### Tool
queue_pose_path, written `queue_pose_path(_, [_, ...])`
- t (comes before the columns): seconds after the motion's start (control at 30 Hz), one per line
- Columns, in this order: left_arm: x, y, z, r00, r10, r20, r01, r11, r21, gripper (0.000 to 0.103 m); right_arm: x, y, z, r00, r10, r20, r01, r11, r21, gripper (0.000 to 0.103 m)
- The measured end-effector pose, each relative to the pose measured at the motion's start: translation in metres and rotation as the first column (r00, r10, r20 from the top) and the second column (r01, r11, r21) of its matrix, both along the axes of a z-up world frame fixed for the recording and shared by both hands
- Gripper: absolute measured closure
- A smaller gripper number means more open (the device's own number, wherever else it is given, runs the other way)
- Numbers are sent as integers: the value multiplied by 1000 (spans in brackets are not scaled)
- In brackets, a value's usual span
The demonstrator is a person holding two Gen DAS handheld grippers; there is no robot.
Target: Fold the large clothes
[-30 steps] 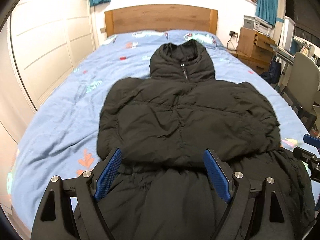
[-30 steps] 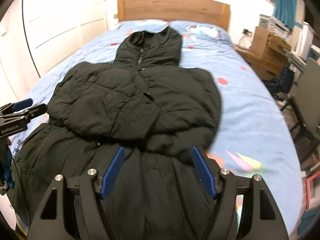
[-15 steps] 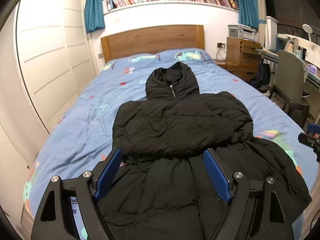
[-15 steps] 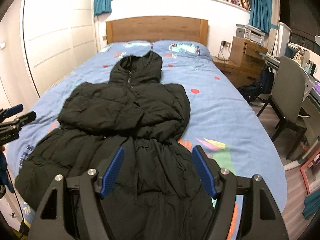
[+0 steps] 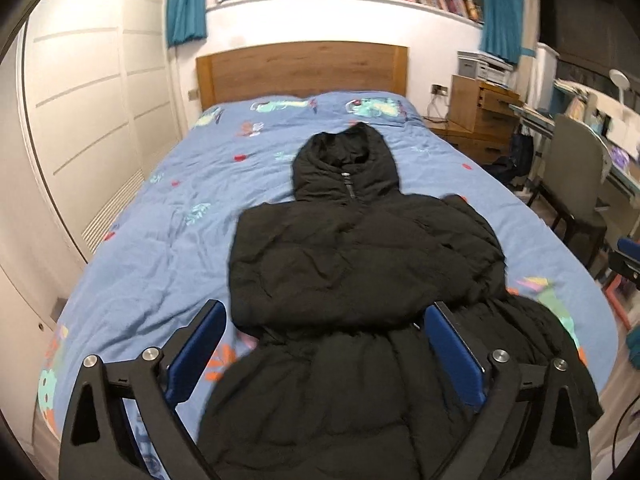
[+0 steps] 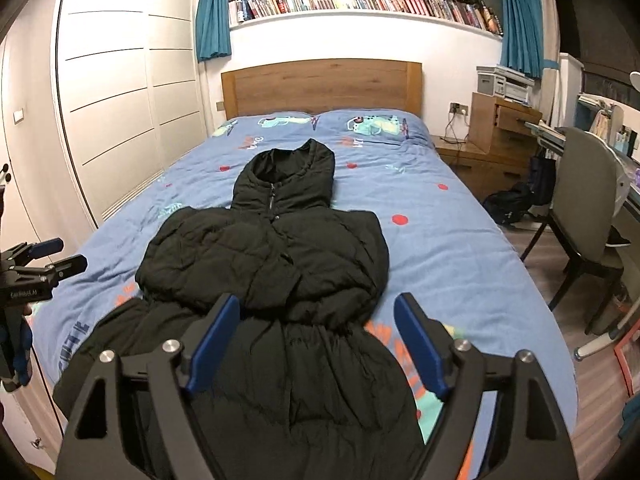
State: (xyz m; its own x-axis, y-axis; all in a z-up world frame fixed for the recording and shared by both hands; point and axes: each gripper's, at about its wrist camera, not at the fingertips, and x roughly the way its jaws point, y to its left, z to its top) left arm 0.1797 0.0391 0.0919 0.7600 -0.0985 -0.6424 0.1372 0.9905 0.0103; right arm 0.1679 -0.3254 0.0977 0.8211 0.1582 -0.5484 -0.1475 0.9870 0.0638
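A large black hooded puffer coat point(image 5: 352, 272) lies flat on the blue bedspread point(image 5: 168, 240), hood toward the headboard, both sleeves folded across the chest. It also shows in the right wrist view point(image 6: 280, 264). My left gripper point(image 5: 326, 344) is open and empty, held above the coat's lower part near the foot of the bed. My right gripper point(image 6: 318, 340) is open and empty, above the coat's skirt. The left gripper shows at the left edge of the right wrist view point(image 6: 44, 264).
A wooden headboard point(image 6: 320, 84) stands at the far end. White wardrobe doors point(image 6: 112, 120) run along the left. A wooden nightstand point(image 6: 500, 136), a grey chair point(image 6: 580, 208) and a desk stand to the right of the bed. A bookshelf point(image 6: 360, 0) hangs above.
Both grippers have pulled back and up from the coat toward the foot of the bed; more of the room and bed shows now. Both stay open. The coat has not moved.
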Motion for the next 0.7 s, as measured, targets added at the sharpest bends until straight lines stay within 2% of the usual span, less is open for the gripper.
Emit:
queue_pose_path(0.1, [38,31,13,999,31,-19,-32,999,-39,2,32,5,10,1000,12,8,-12,1000,-3,24])
queue_pose_path(0.33, [145,77,27,996,70,-49,-75,992,-105,1,147,30,27,999,28,24,-26,997,-75,23])
queue_pose_path(0.5, [245,81,16,995,69,-71,-75,994,-76,1,253,49,23,998,64,-1,-64,994,-88,23])
queue_pose_path(0.6, [307,78,4,995,52,-81,-58,996,-73,1,338,57,15,996,85,-28,-87,994,-60,23])
queue_pose_path(0.7, [366,69,-10,993,46,-111,-56,994,-89,1,402,60,0,995,85,-54,-85,996,-10,23])
